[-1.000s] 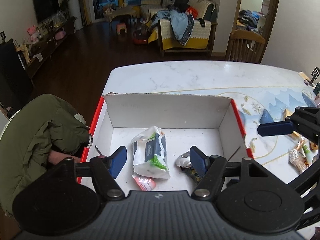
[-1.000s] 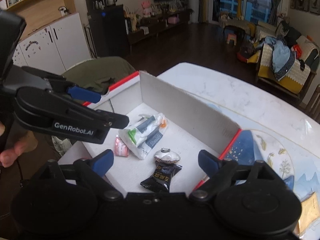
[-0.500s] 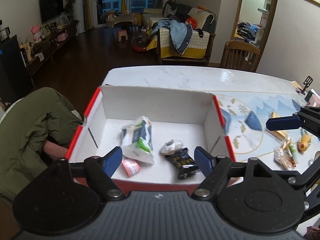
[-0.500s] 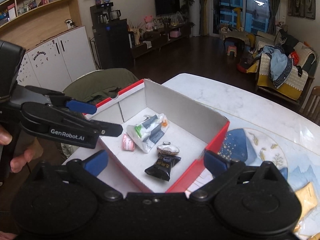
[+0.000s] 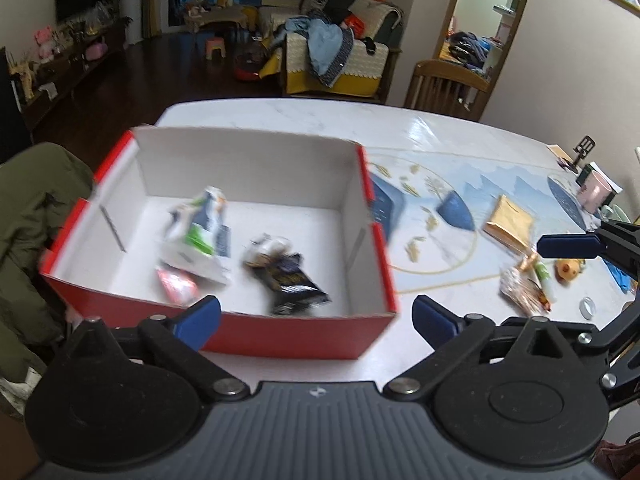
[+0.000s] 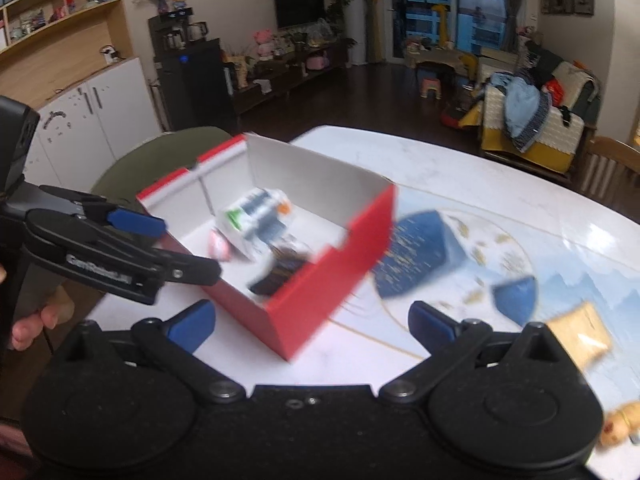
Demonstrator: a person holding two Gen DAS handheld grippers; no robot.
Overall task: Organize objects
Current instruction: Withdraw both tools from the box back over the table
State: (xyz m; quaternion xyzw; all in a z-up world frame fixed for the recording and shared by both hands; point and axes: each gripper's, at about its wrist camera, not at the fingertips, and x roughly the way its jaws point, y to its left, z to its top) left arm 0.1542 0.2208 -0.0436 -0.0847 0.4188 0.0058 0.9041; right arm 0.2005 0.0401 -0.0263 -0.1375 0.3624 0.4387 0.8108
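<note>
A red box with a white inside [image 5: 296, 336] [image 6: 320, 304] stands on the table. In it lie a white, blue and green pack [image 5: 200, 236] [image 6: 256, 216], a small pink packet [image 5: 178, 286] [image 6: 219, 245] and a black snack packet [image 5: 290, 280] [image 6: 280, 276]. My left gripper [image 5: 316, 318] is open and empty, just in front of the box's near wall. My right gripper [image 6: 310, 322] is open and empty, near the box's corner. Loose on the table to the right lie a tan packet [image 5: 510, 222] [image 6: 582, 332], a clear snack bag [image 5: 524, 292] and a small yellow toy [image 5: 570, 268] [image 6: 622, 426].
The marble table [image 5: 320, 116] has a blue patterned mat [image 5: 440, 216]. A pink cup [image 5: 596, 192] and a small round cap [image 5: 587, 307] are at the right. A chair with a green jacket [image 5: 28, 216] stands left; a wooden chair [image 5: 444, 88] stands at the far side.
Both grippers have pulled back and up out of the box, and swung right. The box and its contents now sit farther off; more of the table's right side shows.
</note>
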